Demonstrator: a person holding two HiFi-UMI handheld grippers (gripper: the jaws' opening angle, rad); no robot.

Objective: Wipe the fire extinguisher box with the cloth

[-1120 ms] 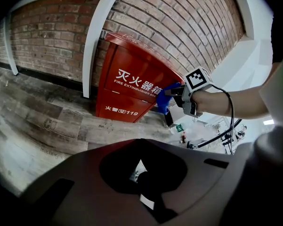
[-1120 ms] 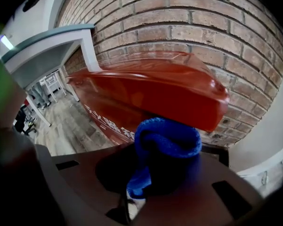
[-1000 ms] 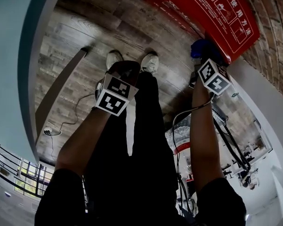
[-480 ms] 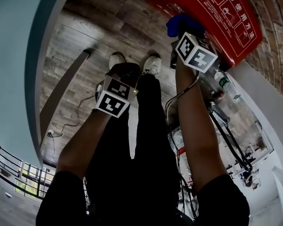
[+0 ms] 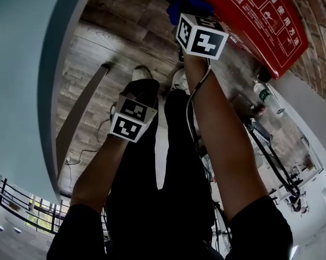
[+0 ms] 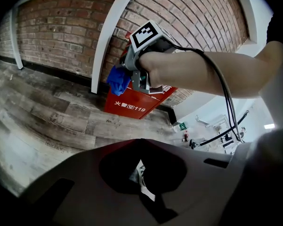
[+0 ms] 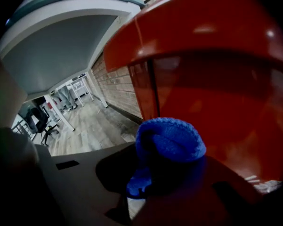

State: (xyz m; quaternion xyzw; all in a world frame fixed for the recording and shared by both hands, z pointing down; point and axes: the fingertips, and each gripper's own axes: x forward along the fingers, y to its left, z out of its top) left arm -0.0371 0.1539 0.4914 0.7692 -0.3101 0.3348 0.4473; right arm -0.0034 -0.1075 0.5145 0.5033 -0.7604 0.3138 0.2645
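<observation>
One hand-held gripper, the right, pinches blue cloth against fire extinguisher box

Directly ahead of the right gripper, the red fire extinguisher box closed off forward passage. The blue cloth gripped in its jaws lay between them and the panel. To its left, plank floor lay open along the brick wall.

Ahead of the left gripper, jaws together, the floor was open up to a white pillar beside the box. The right forearm and its cable crossed above and to its right. A shoe lay just beneath.
</observation>
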